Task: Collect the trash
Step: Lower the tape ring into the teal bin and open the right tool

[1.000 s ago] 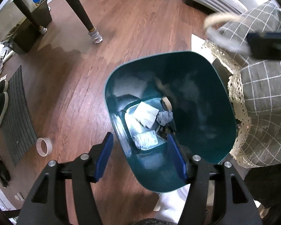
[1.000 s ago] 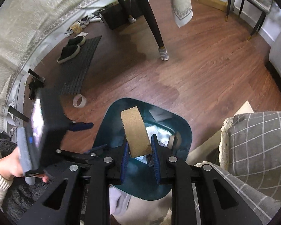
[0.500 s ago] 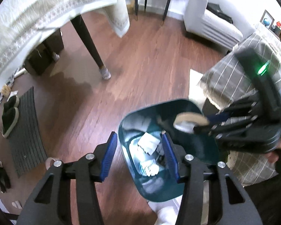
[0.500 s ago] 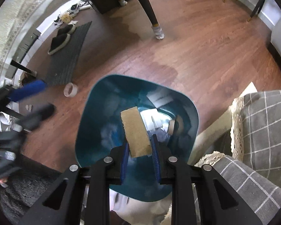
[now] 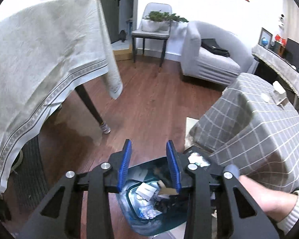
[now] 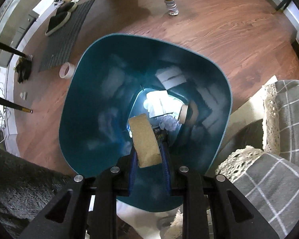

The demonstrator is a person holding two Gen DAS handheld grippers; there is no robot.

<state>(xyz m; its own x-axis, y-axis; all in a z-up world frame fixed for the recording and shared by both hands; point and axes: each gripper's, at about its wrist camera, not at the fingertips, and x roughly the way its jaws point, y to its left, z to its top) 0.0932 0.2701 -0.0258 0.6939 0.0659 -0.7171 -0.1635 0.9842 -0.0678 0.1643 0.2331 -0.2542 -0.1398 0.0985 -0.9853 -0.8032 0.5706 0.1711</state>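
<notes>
Right wrist view shows the right gripper (image 6: 148, 157) pinching a brown cardboard tape roll (image 6: 146, 139) over the open teal trash bin (image 6: 85, 131), so this piece is not dropped in yet. Left gripper (image 5: 148, 167) is closing with nothing between its pads. Paper scraps (image 6: 159, 103) already lie inside, but 1 white tape roll (image 6: 66, 70) is left on the wood floor (image 6: 219, 25).

One teal plastic bin (image 6: 93, 119) is sitting below the tongs. One brown cardboard ring (image 6: 146, 139) is showing between the right pair. One white tape roll (image 6: 66, 70) and two dark slippers (image 6: 58, 20) are lying beyond, leftward.
</notes>
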